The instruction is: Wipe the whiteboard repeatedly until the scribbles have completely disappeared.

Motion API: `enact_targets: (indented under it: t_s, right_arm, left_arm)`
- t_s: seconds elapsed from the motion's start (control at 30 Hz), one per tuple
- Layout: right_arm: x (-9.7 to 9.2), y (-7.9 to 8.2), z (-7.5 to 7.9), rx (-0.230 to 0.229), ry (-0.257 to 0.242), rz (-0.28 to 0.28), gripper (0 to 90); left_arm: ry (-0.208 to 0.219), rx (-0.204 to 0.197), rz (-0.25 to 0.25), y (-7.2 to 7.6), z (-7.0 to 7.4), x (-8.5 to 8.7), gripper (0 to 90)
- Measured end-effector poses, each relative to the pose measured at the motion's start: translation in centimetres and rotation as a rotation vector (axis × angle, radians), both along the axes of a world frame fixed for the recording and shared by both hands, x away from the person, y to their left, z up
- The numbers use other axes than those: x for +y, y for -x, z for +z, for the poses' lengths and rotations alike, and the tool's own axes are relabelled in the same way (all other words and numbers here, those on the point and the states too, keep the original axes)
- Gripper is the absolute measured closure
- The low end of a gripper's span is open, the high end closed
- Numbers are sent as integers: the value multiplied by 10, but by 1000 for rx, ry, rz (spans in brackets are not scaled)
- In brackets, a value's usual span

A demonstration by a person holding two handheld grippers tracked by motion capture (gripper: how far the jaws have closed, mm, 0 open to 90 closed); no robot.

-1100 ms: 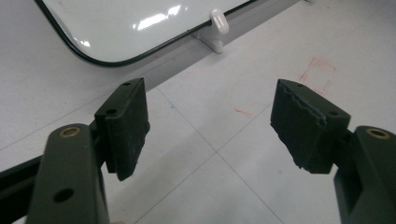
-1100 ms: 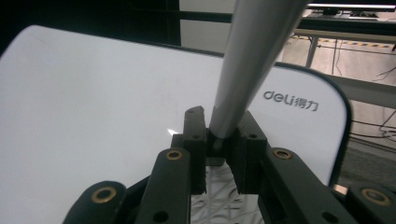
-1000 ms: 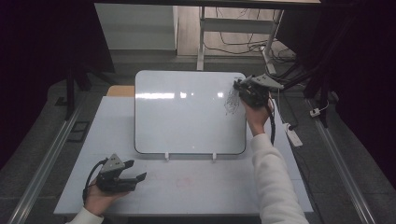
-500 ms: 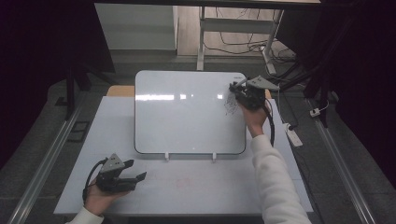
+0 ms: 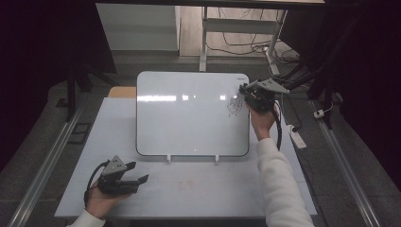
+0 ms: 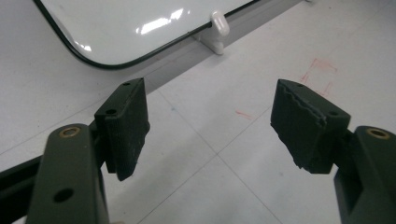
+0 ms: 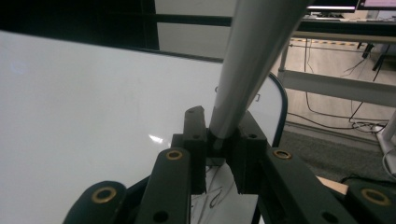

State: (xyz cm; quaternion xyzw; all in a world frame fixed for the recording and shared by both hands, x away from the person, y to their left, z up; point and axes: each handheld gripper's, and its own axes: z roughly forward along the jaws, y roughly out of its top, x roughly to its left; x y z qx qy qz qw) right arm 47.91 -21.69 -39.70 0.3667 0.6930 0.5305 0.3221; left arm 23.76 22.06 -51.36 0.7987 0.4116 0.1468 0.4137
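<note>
A whiteboard point(image 5: 189, 113) leans on the white table point(image 5: 198, 194), held by two white clips point(image 5: 169, 158). A black scribble point(image 5: 233, 106) marks its upper right corner. My right gripper point(image 5: 244, 90) sits at that corner, shut on a grey marker point(image 7: 252, 60) that stands up between its jaws point(image 7: 222, 135) in the right gripper view, with the scribble point(image 7: 215, 193) just below. My left gripper point(image 5: 137, 172) rests near the table's front left, open with nothing between its pads point(image 6: 126, 126). Ahead of it lie the whiteboard's lower corner point(image 6: 130, 23) and one clip point(image 6: 219, 30).
Faint red marks point(image 6: 322, 74) show on the table in front of the board. A white power strip point(image 5: 297, 137) and cables lie on the floor at the right. A desk frame point(image 5: 203, 38) stands behind, and a wooden piece point(image 5: 122, 92) sits at the board's far left.
The right gripper with the marker has shifted slightly at the scribble. The left gripper has stayed still.
</note>
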Motion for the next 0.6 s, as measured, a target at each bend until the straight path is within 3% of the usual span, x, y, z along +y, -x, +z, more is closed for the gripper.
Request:
enact_targets:
  t_s: [0.03, 0.1, 0.17, 0.27, 0.33, 0.37, 0.43, 0.47, 0.53, 0.57, 0.6]
  right_arm:
    - [0, 0, 0, 0, 0, 0, 778]
    - [15, 8, -5, -4, 72, 94, 778]
    - [18, 8, -5, -13, 115, 98, 778]
    - [-2, -2, 3, -7, 9, -30, 778]
    - [-6, -4, 4, 4, -26, -48, 778]
    - [-3, -1, 3, 9, -17, -28, 778]
    - [11, 6, -3, 22, 38, 76, 778]
    - [19, 13, -10, -8, 105, 93, 778]
    - [15, 11, -9, -9, 88, 87, 778]
    - [-2, 4, -4, -13, 8, -17, 778]
    - [-2, 4, -4, -13, 8, -17, 778]
  left_arm:
    - [4, -3, 1, 0, 0, 0, 282]
    - [7, -1, 4, -1, 0, 1, 283]
    - [3, 4, 7, -1, -1, 1, 283]
    - [1, 0, 3, 1, 0, 0, 282]
    - [3, -2, 2, 1, 0, 0, 282]
    - [5, -2, 2, 0, 0, 0, 283]
    - [1, 4, 2, -2, -1, 0, 282]
    - [1, 3, 4, -2, -1, 0, 283]
    - [6, -4, 8, 0, 0, 1, 283]
    - [8, -7, 9, 1, 1, 1, 284]
    - [10, -11, 10, 1, 1, 1, 284]
